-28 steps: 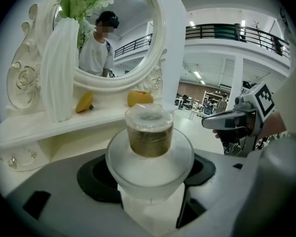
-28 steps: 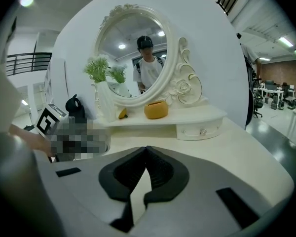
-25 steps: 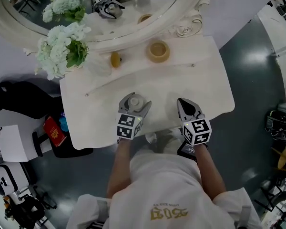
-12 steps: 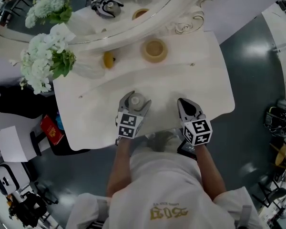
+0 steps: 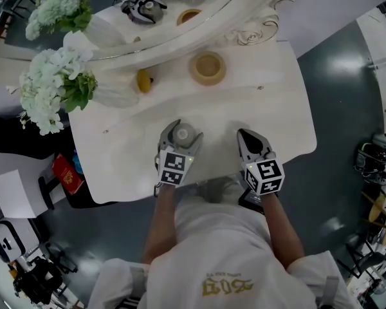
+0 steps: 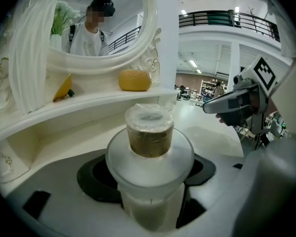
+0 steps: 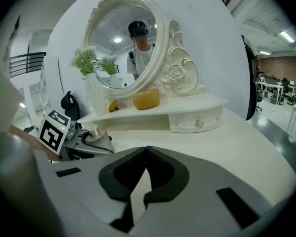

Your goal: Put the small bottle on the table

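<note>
Far ahead of the left hand-held gripper (image 5: 183, 129), an oval mirror (image 5: 248, 34) in a carved cream frame. Nearer, ahead and between that one and the right hand-held gripper (image 5: 246, 135), a round yellow jar (image 5: 208, 67). Left of the jar, a small yellow lump (image 5: 143, 80), too small to identify. Further left, white flowers (image 5: 48, 92) in a pale vase (image 5: 112, 96). Lower and well left of the left hand-held gripper, a red box (image 5: 63, 172) on something black, near a black bag (image 5: 9, 137). Right of the right hand-held gripper, grey floor (image 5: 347, 95).
</note>
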Motion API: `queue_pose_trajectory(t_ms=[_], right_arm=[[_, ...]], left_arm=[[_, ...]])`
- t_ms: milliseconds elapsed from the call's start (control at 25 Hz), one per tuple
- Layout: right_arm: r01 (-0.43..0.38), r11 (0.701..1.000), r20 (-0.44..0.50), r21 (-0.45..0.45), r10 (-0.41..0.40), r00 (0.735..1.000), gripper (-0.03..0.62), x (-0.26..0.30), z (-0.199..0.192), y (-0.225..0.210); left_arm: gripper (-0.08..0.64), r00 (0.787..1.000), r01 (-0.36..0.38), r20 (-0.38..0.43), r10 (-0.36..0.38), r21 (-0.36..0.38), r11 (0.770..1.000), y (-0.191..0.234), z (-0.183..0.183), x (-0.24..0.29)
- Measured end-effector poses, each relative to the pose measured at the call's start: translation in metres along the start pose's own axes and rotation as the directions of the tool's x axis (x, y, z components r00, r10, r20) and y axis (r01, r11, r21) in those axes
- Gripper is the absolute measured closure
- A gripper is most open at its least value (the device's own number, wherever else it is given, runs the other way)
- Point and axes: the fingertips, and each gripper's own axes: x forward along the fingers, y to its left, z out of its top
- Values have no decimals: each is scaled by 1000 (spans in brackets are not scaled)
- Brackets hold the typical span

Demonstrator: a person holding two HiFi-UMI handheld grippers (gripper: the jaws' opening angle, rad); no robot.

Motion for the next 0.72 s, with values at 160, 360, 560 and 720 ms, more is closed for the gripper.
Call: queue_pose_trajectory(t_ms=[160,360,560,720], right_arm=[[-12,1000,-5,-2,12,1000,580,3,-1,4],[-14,1000,-1,5,14,1000,581,4,-1,10],[-16,999,0,-38,16,1000,581,1,1,20],[-13,997,5,-72,13,1000,581,-4,2,27]], left_arm=[[212,1000,-8,-7,8,36,999,0,-3,3],[204,1000,14,-26,-13,42,999,-4,-8,6],[186,999,33,-40,-32,24,999,-5,-10,8],[186,998,42,-39,-41,4,999,-3,-11,5]])
